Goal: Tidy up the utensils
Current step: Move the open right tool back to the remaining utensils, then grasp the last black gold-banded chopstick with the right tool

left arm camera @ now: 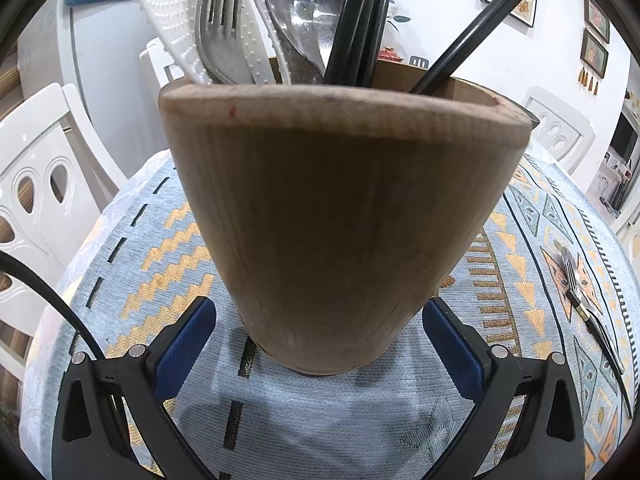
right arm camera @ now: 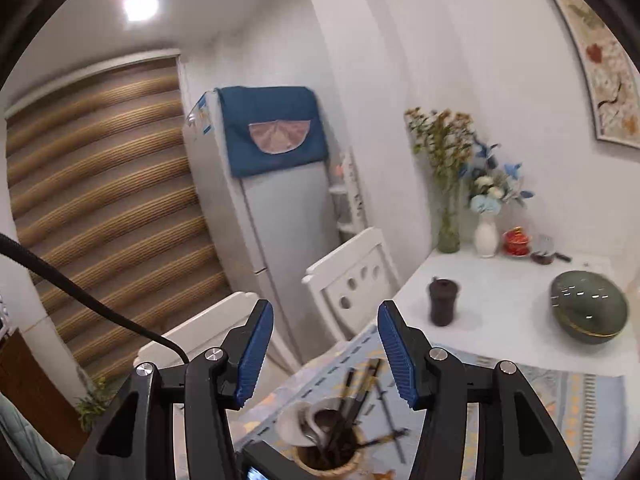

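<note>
Two utensils, a fork and a dark-handled piece overlapping it, lie near the right edge of the table in the left wrist view, well apart from the wooden holder that stands on the patterned cloth toward the near side. That holder already carries forks, a steel spoon, white dotted pieces and several black chopsticks, one of them leaning out to the right. The left gripper brackets the holder's base with its jaws spread wide; the blue pads sit just beside the wood, and whether they press on it cannot be told. The right gripper hangs above the holder, jaws partly open with nothing between them, so the drop into the cup looks finished. The sensible next step is probably to fetch the pair by the right edge. To do it well, keep the left gripper steadying the holder so it does not tip, bring the right one down low over the fork's handle, close across its narrow width, and lift it clear of its neighbour before carrying. Lower it handle first into a gap away from the leaning chopstick.
</note>
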### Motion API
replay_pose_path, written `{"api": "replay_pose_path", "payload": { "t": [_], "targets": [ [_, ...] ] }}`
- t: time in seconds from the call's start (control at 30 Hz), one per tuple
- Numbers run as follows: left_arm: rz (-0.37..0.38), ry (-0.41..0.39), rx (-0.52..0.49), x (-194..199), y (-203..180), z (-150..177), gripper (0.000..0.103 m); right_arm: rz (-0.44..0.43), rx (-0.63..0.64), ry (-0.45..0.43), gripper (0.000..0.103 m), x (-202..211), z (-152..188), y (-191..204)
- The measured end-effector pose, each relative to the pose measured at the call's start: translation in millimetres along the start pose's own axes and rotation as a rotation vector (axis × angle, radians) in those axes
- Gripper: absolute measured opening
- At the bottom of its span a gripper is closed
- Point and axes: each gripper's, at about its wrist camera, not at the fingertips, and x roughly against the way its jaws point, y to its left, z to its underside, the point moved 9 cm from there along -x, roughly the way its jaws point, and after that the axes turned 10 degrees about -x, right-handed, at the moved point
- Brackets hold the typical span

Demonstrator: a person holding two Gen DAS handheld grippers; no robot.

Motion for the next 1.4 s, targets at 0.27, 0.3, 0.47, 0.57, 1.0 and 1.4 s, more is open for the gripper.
{"api": "replay_pose_path", "payload": {
  "t": [0.27, 0.3, 0.47, 0.57, 1.0, 1.4],
  "targets": [
    [0.0, 0.001, 0.001, 0, 1, 1, 0.103, 0.188, -0.063, 0.017, 0.052, 58, 13, -62],
    [0.0, 0.001, 0.001, -1, 1, 1, 0.103, 0.215, -0.07, 0.024, 0.052, 66, 17, -71],
    [0.0, 0.003, 0.001, -1, 1, 1, 0.103, 0.301, -0.112, 0.101, 0.052, 92, 47, -110],
    [-0.003, 0.006, 0.001, -1, 1, 1, 0.103, 0.332, -0.133, 0.19, 0.052, 93, 74, -125],
    [-0.003, 0.016, 0.002, -3, 3, 2, 0.103, 0.411, -0.256, 0.71, 0.028, 32, 260, -209],
    [-0.005, 0.023, -0.001, -7, 3, -1, 0.103, 0.478, -0.201, 0.83, 0.021, 16, 285, -236]
  ]
}}
